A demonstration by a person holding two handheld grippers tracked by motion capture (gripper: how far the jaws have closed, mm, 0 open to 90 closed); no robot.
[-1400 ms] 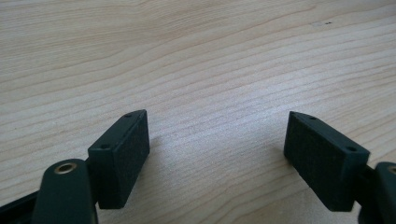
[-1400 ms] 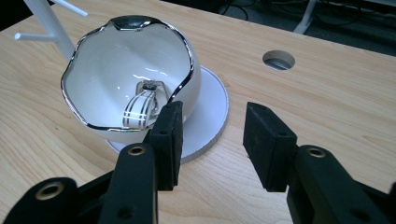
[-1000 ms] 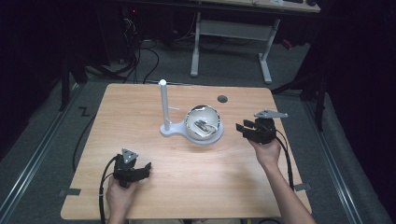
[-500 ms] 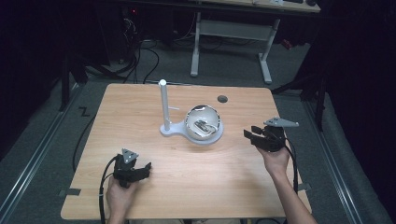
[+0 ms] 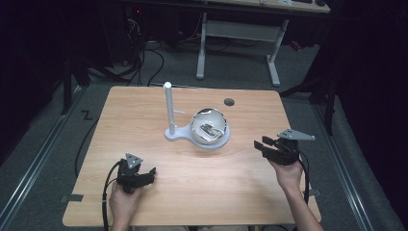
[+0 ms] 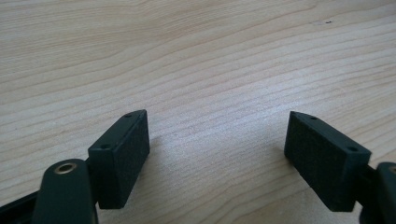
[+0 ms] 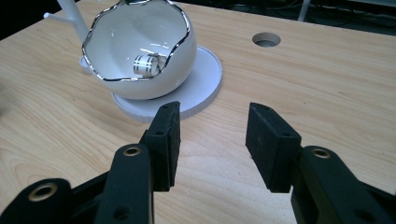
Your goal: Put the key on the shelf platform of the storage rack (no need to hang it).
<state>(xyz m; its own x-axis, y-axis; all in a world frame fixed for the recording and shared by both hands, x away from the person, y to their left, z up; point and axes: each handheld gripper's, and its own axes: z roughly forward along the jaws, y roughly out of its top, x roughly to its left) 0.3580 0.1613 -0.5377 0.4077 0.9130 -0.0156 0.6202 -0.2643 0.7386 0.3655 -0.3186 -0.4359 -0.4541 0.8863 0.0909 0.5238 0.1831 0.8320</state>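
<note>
Sitting near the middle of the wooden table (image 5: 144,115) is a white bowl (image 5: 210,127) shaped like a cracked eggshell, with a shiny wavy rim. The bowl rests on a flat white round base (image 7: 205,79), and a thin white post (image 5: 169,108) stands up from that base just to the left of the bowl. Inside the bowl lies a small white thing with dark stripes (image 7: 147,64); it looks like a little roll or ring, but the view is too small to tell for sure. The right gripper (image 5: 265,145) is held in the right hand (image 5: 287,174) on the right side of the table, near the bowl but not touching it, and it points left toward the bowl. Its jaws stand partly apart with nothing between them, and they have just been opening a bit more. In the right gripper view the bowl sits just past the tips of the two black jaws. The left gripper (image 5: 147,173) is held in the left hand (image 5: 124,202) at the near left part of the table, well apart from the bowl. Its jaws are wide apart, with bare wood between them. A small round hole (image 5: 229,102) shows in the table on the far side, behind the bowl.
</note>
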